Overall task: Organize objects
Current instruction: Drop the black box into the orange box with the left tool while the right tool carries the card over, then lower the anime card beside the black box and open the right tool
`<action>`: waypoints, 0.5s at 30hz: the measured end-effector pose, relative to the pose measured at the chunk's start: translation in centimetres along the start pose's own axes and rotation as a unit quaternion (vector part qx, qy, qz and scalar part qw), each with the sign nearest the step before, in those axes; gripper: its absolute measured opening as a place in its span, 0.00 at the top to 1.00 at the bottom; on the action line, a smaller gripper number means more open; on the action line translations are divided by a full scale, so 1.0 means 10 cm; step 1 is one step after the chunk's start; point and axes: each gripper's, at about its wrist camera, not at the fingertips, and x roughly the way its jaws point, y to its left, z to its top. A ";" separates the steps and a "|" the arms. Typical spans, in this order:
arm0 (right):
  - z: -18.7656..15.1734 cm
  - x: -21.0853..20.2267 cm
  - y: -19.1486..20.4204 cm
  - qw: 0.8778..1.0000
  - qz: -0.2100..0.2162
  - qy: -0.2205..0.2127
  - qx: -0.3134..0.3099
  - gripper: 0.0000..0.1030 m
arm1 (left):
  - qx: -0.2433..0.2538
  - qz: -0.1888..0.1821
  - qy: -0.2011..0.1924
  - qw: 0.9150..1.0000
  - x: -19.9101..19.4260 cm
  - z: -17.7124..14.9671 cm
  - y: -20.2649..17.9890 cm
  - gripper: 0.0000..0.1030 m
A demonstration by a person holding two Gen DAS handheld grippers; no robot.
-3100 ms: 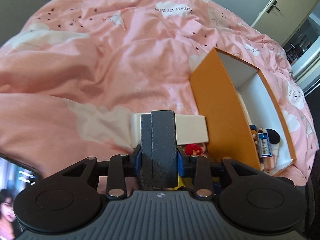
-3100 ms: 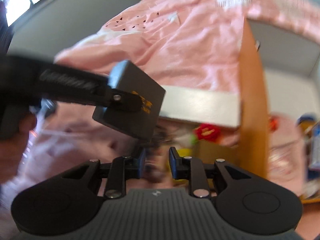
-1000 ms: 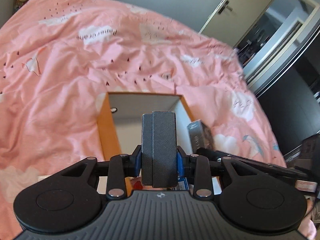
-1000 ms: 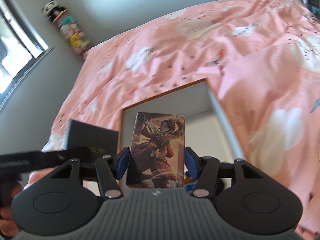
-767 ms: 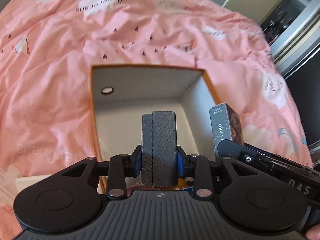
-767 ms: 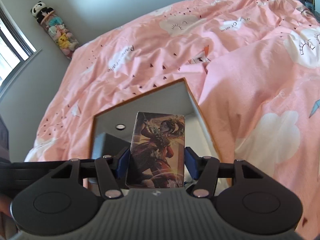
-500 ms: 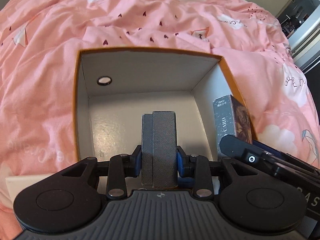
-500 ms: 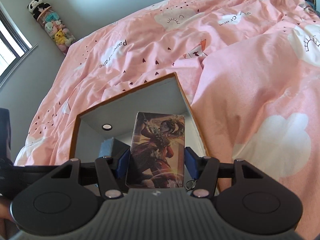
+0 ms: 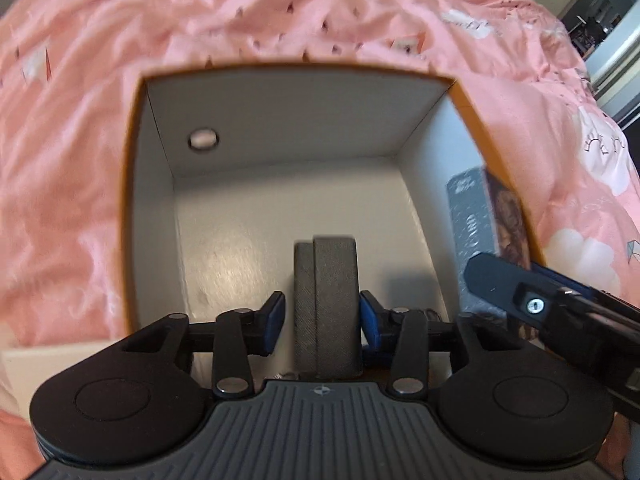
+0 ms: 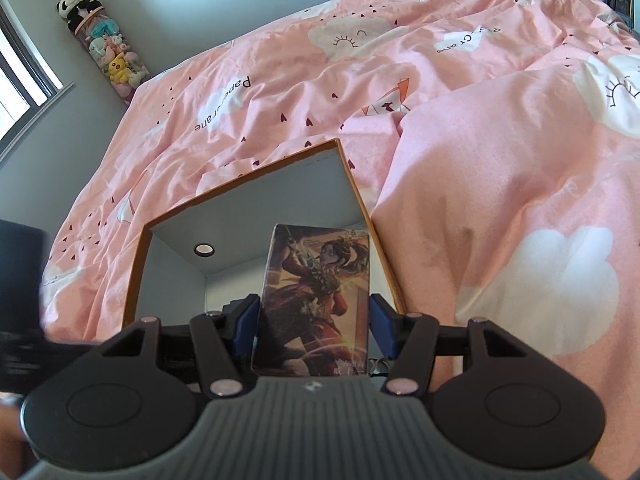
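Down inside the box (image 9: 280, 128), an orange carton with white walls lying on a pink quilt (image 9: 100, 60), the left gripper (image 9: 322, 316) points steeply at the pale floor. Its jaws are opening: a gap shows between the left blue pad (image 9: 275, 320) and the grey case (image 9: 326, 304), while the right pad sits just beside the case's other face, so the case stands upright between the fingers without being squeezed. A round hole (image 9: 203, 139) marks the far wall toward the left.

At the right wall of the box, the right gripper (image 10: 314, 328) is clamped on a card pack (image 10: 316, 300), its blue pads pressing both long edges. The pack stands upright, its printed figure facing the right wrist camera, and reaches down into the box near the right wall. From the left wrist view the pack (image 9: 486, 216) shows edge-on beside that wall, with the right gripper's black finger (image 9: 532, 300) across its near end.

A tube of plush toys (image 10: 104, 48) leans against the far grey wall.
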 end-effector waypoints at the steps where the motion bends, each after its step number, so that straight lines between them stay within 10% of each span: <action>1: 0.00 0.00 0.00 1.000 -0.001 0.000 -0.002 0.42 | 0.013 0.005 -0.015 1.000 -0.07 0.01 -0.01 0.48; 6: -0.01 0.04 0.14 0.999 0.003 0.005 -0.031 0.42 | 0.042 0.002 -0.058 0.997 -0.42 0.07 0.07 0.51; 15: -0.04 0.33 0.47 0.996 0.030 0.048 -0.071 0.42 | -0.047 -0.020 -0.134 0.990 -0.84 0.03 0.71 0.49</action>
